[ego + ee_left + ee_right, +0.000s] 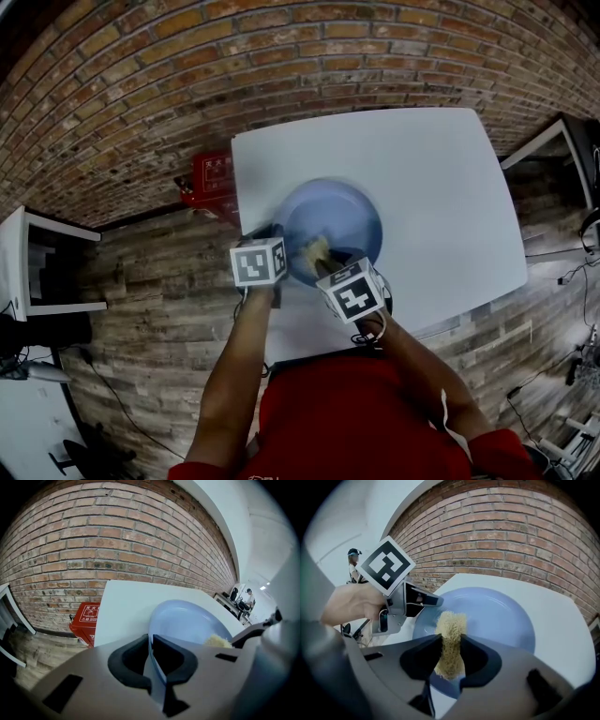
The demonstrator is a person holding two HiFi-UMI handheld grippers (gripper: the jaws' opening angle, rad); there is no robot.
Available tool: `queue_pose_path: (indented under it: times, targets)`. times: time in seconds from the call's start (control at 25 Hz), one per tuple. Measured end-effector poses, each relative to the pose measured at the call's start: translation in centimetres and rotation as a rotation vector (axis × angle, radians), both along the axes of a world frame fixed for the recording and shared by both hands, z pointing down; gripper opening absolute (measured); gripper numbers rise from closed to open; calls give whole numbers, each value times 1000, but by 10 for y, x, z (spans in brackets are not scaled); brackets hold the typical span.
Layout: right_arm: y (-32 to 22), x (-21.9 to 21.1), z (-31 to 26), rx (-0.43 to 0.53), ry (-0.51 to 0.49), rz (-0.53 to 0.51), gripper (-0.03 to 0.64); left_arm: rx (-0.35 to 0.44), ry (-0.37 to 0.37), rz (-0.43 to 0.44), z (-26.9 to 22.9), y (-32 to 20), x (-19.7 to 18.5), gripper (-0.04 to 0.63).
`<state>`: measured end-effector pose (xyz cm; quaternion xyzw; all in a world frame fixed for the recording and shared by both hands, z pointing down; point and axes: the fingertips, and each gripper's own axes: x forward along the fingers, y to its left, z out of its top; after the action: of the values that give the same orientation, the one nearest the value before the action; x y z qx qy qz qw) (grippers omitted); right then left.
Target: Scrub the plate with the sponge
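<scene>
A pale blue plate (337,225) lies on the white table (431,178), near its front left part. My left gripper (151,660) is shut on the plate's near rim (154,658), which runs thin between its jaws. A yellowish fibrous sponge (450,644) is clamped in my right gripper (449,660), standing up between the jaws over the plate's (492,616) near-left part. In the head view the sponge (314,251) sits at the plate's near edge between the two marker cubes. The left gripper (401,604) and the hand on it show at the plate's left rim.
A red fire-extinguisher box (211,180) stands on the wooden floor by the brick wall, left of the table. A white shelf unit (37,267) is at far left. Cables and equipment (577,272) lie at the right of the table.
</scene>
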<state>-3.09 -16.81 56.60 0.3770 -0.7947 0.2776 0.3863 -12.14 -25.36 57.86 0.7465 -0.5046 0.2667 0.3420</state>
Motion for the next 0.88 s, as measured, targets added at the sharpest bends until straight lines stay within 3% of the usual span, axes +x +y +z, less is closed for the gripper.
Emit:
queue_pose_path:
  times: [0.44,0.88]
  targets:
    - [-13,69,4,32,79,122,120,11,-9,7,0,0,0,40]
    - [-17,75,-11,78,29,152,120,49,2,7,-7,6,4,42]
